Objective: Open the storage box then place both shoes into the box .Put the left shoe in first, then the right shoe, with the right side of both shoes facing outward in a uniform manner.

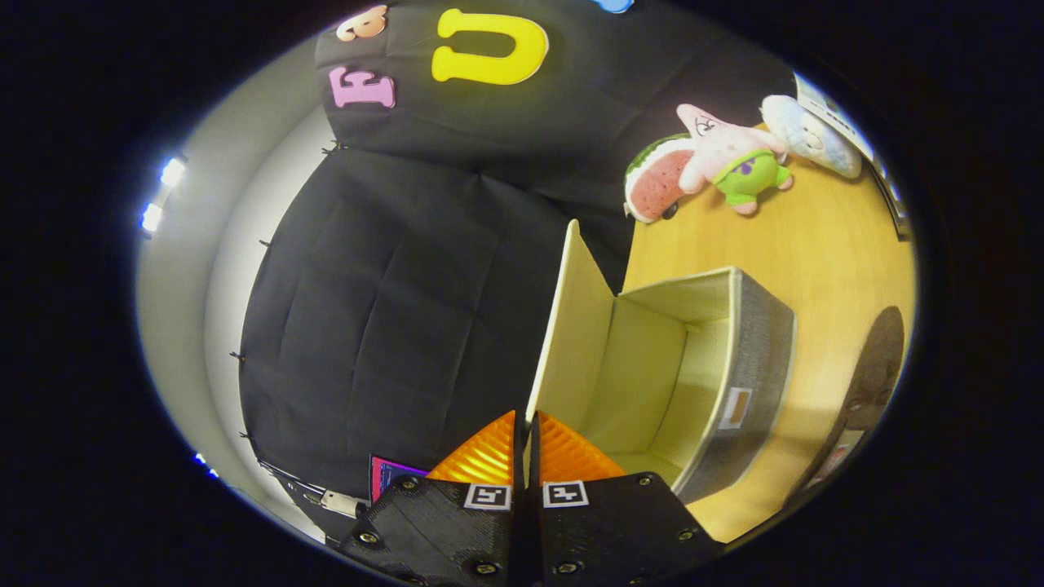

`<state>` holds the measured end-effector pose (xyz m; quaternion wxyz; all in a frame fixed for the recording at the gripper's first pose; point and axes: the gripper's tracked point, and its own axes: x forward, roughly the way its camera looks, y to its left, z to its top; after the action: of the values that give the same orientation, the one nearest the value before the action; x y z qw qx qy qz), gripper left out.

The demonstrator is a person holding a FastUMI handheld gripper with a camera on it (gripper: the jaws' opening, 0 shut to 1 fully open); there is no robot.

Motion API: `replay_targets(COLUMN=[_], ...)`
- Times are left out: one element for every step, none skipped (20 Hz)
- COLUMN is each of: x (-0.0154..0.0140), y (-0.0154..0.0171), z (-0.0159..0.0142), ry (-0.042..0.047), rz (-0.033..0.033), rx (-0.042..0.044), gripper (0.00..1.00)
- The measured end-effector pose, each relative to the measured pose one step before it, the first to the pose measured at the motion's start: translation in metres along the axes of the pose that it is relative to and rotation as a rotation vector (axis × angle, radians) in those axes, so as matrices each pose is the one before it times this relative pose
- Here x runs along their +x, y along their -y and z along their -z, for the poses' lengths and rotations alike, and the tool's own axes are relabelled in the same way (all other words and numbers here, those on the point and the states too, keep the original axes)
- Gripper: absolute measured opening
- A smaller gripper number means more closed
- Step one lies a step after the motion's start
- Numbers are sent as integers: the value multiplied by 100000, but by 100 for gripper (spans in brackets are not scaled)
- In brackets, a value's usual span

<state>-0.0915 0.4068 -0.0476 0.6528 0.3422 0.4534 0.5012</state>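
The gripper (522,428) has its two fingers pressed together on the near edge of the lid (571,326) of the storage box (750,359), pinching the thin panel between them. The lid stands raised on edge, swung up from the box so that the pale inside lies open just ahead of the fingers and appears to have nothing in it. The box sits on a wooden table (816,236), its grey fabric side carrying a small label. Beyond it, near the far edge of the table, lie three soft toys: a watermelon slice (656,183), a pink star figure (726,155) and a pale blue one (807,134). A dark shape (873,367), probably a shoe, lies on the table past the box, too dim to tell which one. The lid looks light and fairly stiff, a cloth-covered board, so a pinch at its free edge should hold it, though it may flop back if let go before it leans past upright.
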Motion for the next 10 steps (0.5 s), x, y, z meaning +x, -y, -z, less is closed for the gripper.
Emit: replay_targets(x=[1142, 1320, 1335, 1364, 1382, 1568, 1376, 1360, 1385, 1468], y=[-1030, -1115, -874, -657, -525, -631, -335, -342, -406, -287], z=[7, 93, 46, 144, 200, 341, 118, 196, -21, 167], ry=[-531, -552, -854, -823, -1054, -1273, -803, -1019, -634, -511], rz=[-298, -470, -858, 66, -232, -27, 225, 142, 5, 242], rx=[-1966, -1496, -1122, -1035, -84, -143, -65, -90, -418, -691], gripper=[0, 0, 0, 0, 0, 0, 0, 0, 0, 0])
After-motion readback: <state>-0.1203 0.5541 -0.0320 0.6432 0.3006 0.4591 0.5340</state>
